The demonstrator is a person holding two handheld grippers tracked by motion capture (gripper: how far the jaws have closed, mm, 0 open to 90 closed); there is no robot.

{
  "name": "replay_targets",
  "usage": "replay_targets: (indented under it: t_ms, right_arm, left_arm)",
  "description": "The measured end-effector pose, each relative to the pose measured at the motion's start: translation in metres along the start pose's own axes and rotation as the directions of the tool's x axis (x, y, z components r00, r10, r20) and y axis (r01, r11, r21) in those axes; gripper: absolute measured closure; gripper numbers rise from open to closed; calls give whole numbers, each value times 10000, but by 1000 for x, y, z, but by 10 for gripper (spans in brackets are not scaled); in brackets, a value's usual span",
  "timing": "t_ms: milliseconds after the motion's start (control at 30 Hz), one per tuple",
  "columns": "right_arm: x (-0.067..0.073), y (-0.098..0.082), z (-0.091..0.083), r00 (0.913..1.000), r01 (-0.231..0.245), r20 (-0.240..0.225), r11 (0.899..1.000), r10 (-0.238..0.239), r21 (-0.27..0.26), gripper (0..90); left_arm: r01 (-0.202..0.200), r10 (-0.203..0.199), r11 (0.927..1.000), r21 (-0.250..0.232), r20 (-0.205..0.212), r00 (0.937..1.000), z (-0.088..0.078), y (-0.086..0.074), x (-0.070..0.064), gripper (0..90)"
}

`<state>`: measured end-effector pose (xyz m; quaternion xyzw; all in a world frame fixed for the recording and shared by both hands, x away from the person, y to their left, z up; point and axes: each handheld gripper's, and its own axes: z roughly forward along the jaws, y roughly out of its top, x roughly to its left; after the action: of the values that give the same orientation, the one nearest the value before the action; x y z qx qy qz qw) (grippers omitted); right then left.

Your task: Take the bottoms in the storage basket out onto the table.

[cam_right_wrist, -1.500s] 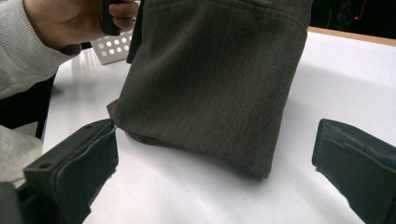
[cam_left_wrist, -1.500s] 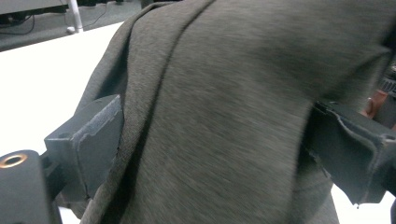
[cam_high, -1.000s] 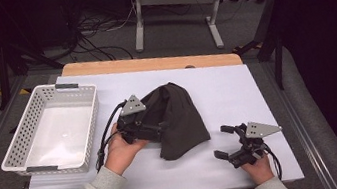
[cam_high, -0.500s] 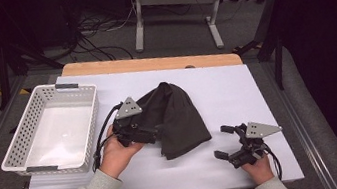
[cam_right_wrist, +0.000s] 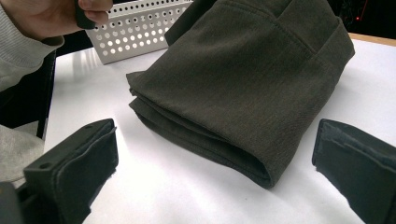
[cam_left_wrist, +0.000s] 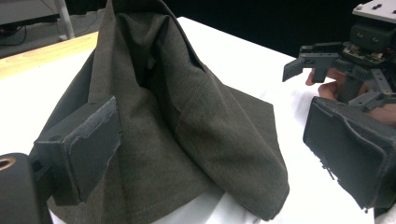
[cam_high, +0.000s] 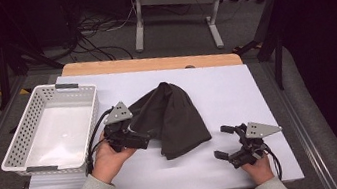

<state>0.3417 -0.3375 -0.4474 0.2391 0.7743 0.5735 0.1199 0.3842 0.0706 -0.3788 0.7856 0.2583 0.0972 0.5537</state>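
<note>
The dark folded cloth (cam_high: 172,116) lies at the middle of the white table top (cam_high: 236,84), its narrow end pointing far and its wide folded edge near; the near right corner ends short of the right gripper (cam_high: 228,142), with a strip of bare table between them. The left gripper (cam_high: 145,139) sits at the cloth's left edge, just beside or touching it; in the left gripper view its jaws stand wide apart with the cloth (cam_left_wrist: 187,126) rising between and beyond them, nothing clamped. The right gripper rests near the table's near right edge, jaws spread wide and empty; its own view shows the cloth's folded corner (cam_right_wrist: 243,93) ahead, apart from both jaws. A white perforated basket (cam_high: 23,134) stands at the left, close behind the left hand (cam_high: 108,159); the far and right parts of the table lie bare.
</note>
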Motion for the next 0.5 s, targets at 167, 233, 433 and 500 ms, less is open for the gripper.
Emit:
replay_targets:
  t_ms: [167, 233, 433, 500]
  right_arm:
    - [0, 0, 0, 10000, 1, -2, 10000, -1, 8, 9]
    - [0, 0, 0, 10000, 1, -3, 10000, -1, 3, 9]
    - [0, 0, 0, 10000, 2, -10, 10000, -2, 9, 9]
    - [0, 0, 0, 10000, 6, -12, 10000, -6, 12, 9]
  left_arm:
    - [-61, 60, 10000, 68, 115, 9999, -5, -8, 1, 42]
    - [27, -29, 9999, 144, 139, 9999, -6, -11, 1, 36]
    - [120, -124, 9997, 206, 209, 9997, -10, -21, 2, 36]
    - [88, -93, 9997, 246, 218, 9997, -11, -24, 3, 36]
